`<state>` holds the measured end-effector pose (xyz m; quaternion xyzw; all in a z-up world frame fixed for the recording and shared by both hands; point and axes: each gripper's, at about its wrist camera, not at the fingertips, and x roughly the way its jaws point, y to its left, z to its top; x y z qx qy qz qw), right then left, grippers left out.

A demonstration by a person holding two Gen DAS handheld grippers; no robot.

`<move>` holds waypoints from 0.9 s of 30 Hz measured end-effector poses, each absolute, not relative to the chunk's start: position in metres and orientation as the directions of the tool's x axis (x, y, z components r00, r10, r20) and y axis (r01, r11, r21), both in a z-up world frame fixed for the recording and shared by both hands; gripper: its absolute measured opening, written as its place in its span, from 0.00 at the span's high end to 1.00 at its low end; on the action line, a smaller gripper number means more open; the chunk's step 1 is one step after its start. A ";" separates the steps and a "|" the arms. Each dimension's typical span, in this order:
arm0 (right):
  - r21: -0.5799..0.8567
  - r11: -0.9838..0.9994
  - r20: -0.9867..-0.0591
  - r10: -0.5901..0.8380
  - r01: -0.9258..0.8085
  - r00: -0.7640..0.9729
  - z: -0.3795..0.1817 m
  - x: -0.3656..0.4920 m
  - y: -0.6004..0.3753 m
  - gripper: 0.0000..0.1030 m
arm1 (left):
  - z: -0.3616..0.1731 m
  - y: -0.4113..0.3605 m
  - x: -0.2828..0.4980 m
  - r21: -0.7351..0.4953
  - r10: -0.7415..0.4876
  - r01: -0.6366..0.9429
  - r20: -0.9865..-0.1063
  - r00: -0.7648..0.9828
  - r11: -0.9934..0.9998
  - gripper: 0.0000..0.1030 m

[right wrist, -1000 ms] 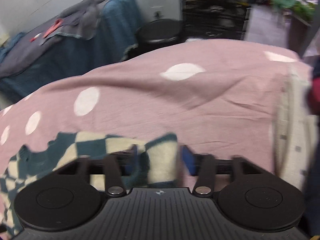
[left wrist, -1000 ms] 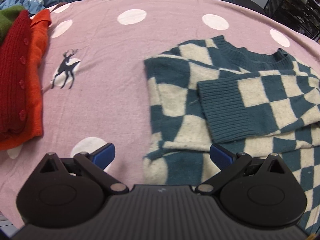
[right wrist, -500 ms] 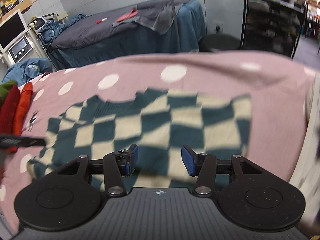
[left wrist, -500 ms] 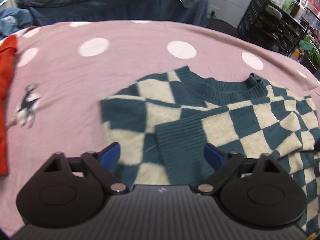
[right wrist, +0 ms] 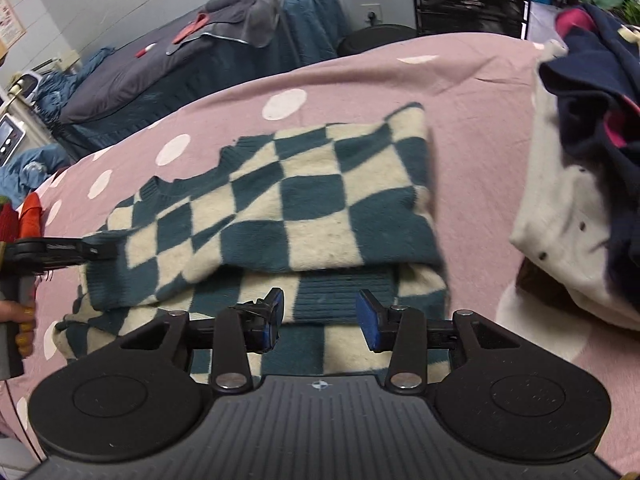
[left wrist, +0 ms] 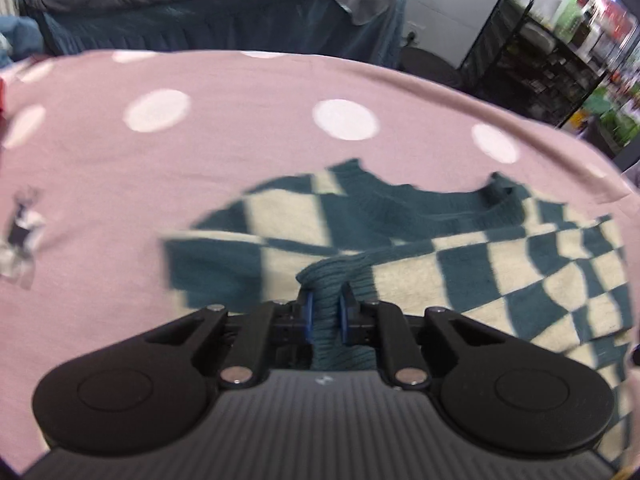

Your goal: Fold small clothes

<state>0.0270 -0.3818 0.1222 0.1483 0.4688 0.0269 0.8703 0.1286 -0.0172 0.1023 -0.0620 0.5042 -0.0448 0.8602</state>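
Pink polka-dot worktop (right wrist: pixel 480 128); checked sweater (right wrist: pixel 304 208) lies flat mid-cloth. Left tool (left wrist: pixel 325 312) clamps its ribbed cuff (left wrist: pixel 332 276); right tool (right wrist: pixel 319 322) closing over the hem, not yet pinching. Soft, light, floppy knit, so grab ribbing.

A pink cover (left wrist: pixel 240 168) with white dots (and a small deer print (left wrist: pixel 20 232) near its left edge) spreads over the counter. Behind it stands a bed with grey bedding (right wrist: pixel 168 60) and a teal skirt. A black wire rack (left wrist: pixel 532 60) holds blurred goods. A white garment (right wrist: pixel 560 216) lies under dark navy clothing (right wrist: pixel 600 92).
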 end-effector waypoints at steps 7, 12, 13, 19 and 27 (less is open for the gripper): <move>0.225 0.974 -0.788 0.177 0.009 0.589 0.124 0.033 -0.367 0.31 | 0.085 -0.002 0.130 0.006 0.003 0.006 -0.915 0.404 1.000 0.51; 0.131 0.990 -0.785 0.140 -0.058 0.603 0.117 0.048 -0.351 0.31 | 0.096 -0.018 0.116 0.175 0.160 -0.005 -0.892 0.424 0.985 0.03; 0.119 0.992 -0.807 0.124 -0.046 0.577 0.110 0.055 -0.350 0.31 | 0.094 -0.021 0.114 0.195 0.173 0.014 -0.895 0.411 0.981 0.01; 0.092 0.994 -0.880 0.051 0.065 0.471 0.082 0.076 -0.358 0.17 | 0.076 -0.022 0.093 0.246 0.202 0.077 -0.907 0.369 0.966 0.00; 0.066 0.997 -0.867 0.038 0.040 0.496 0.093 0.065 -0.359 0.08 | 0.095 0.001 0.067 0.196 0.175 0.017 -0.907 0.384 0.980 0.00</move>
